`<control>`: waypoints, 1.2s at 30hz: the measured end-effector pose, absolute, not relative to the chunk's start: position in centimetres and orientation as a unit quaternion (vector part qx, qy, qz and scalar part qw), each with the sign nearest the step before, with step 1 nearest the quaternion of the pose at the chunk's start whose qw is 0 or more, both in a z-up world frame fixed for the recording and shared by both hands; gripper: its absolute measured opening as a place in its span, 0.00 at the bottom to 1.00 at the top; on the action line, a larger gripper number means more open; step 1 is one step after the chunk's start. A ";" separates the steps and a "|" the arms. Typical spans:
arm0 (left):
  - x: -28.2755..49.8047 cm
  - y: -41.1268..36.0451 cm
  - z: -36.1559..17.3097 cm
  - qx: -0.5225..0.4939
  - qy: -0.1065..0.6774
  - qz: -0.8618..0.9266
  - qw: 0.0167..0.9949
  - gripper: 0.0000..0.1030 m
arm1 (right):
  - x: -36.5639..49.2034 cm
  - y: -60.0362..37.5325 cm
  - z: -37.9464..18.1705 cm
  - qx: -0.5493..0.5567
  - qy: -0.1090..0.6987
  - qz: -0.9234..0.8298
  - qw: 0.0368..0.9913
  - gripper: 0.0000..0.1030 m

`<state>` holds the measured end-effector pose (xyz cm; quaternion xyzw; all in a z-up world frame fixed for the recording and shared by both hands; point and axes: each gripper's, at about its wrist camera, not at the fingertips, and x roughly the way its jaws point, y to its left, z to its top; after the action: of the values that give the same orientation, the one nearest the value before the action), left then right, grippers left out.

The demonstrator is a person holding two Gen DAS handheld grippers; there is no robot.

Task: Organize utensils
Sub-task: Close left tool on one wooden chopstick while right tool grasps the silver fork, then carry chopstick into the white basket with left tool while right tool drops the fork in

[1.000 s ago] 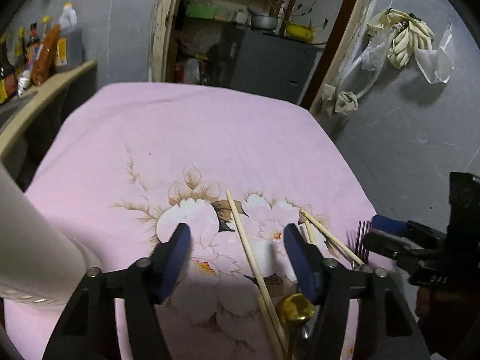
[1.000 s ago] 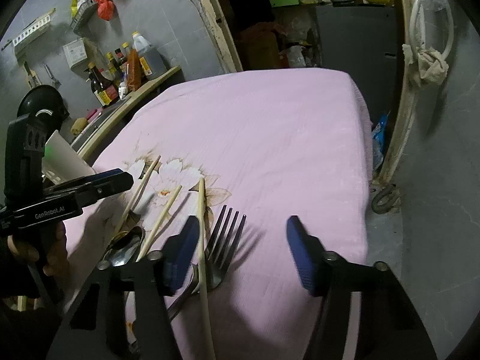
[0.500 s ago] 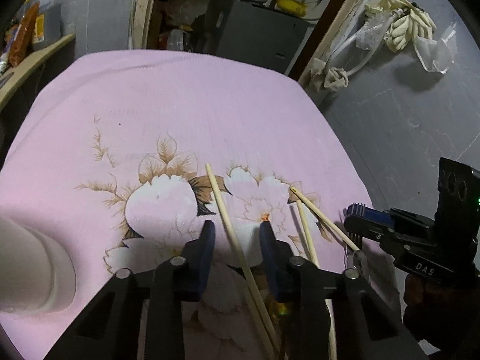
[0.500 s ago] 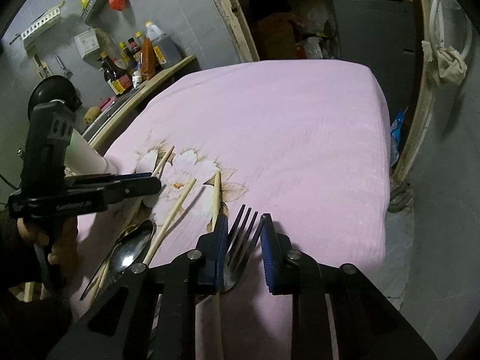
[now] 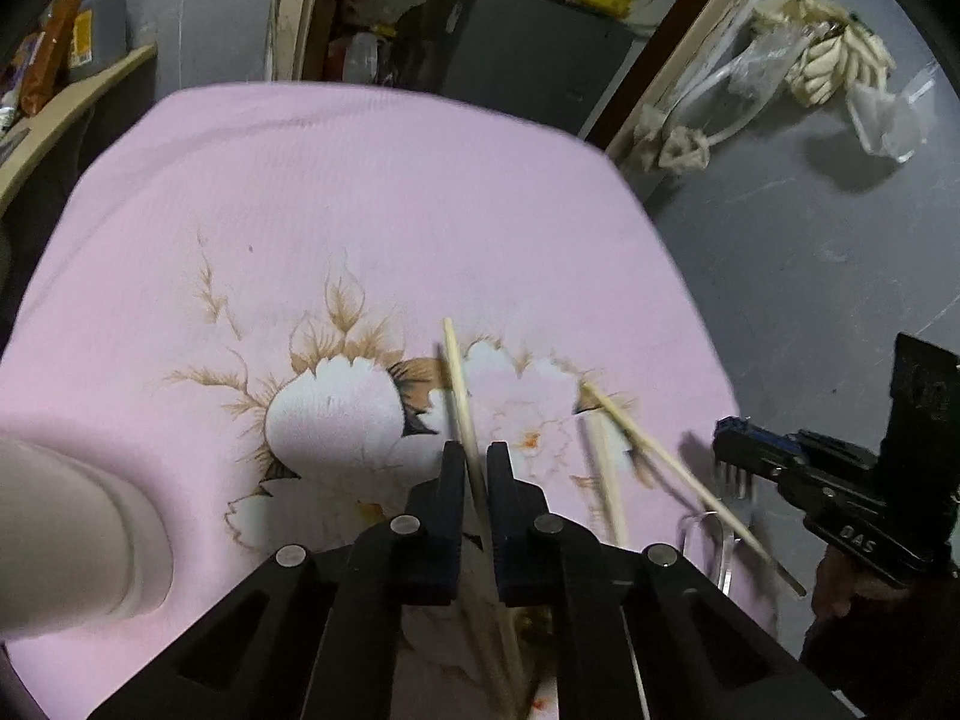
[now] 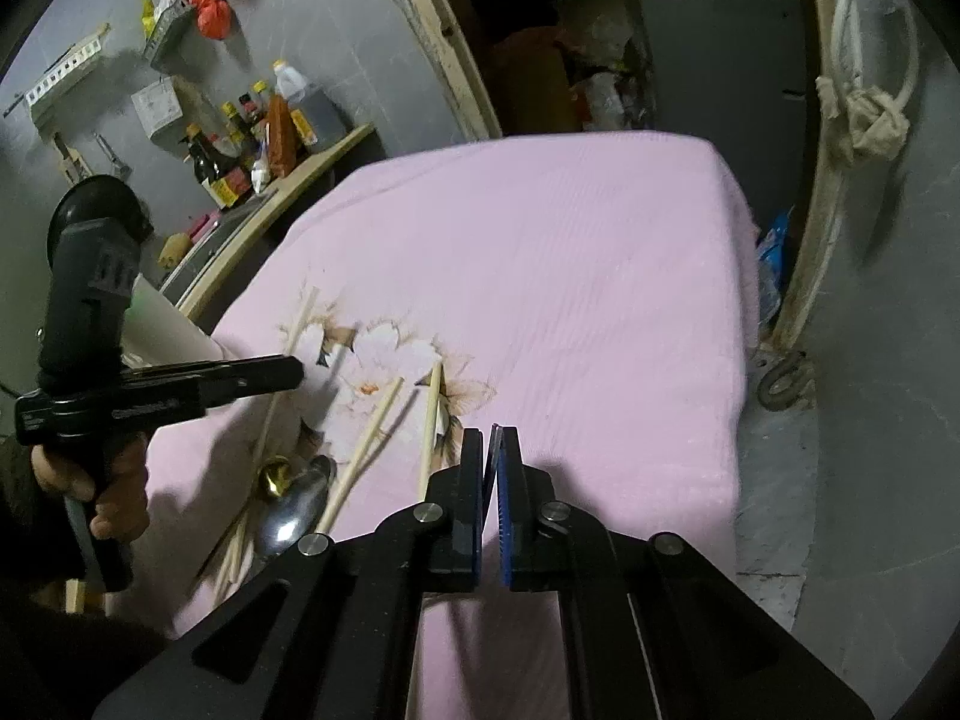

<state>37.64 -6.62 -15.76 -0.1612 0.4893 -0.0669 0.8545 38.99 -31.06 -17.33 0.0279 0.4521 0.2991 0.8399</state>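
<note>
Left wrist view: left gripper (image 5: 474,465) pinches a chopstick (image 5: 459,381); right gripper (image 6: 493,450) clamps the fork (image 5: 729,474) over the pink tablecloth (image 5: 360,192)

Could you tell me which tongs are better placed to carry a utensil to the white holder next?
Left. The left tongs are shut on a chopstick, and the white holder lies beside them; the right tongs grip the fork farther away.

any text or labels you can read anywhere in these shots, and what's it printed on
"DAS": white letters on the black body of the right gripper, seen from the left wrist view.
Grey lettering along the black body of the left gripper, seen from the right wrist view: blurred, unreadable.
Labels on the dark sauce bottles on the wooden shelf: too small to read.
White box on the grey wall: no legible print.
</note>
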 end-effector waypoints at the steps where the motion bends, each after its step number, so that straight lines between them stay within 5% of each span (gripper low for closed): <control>1: 37.2 -6.6 -14.9 -0.167 0.478 -0.069 0.859 0.07 | 38.7 -31.1 -16.8 0.025 0.448 0.293 0.844 0.03; 20: 29.4 1.9 -2.6 -0.252 0.290 -0.003 0.923 0.05 | 32.8 -27.6 -1.1 -0.066 0.255 0.120 0.957 0.02; 36: 22.8 15.5 3.7 -0.235 0.152 0.122 0.952 0.05 | 28.9 -11.9 7.5 -0.074 0.136 0.218 0.964 0.02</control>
<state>22.83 15.50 3.72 -0.2354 0.1516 0.1216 0.9523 28.91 -11.92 7.46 -0.0743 0.1356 0.2177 0.9637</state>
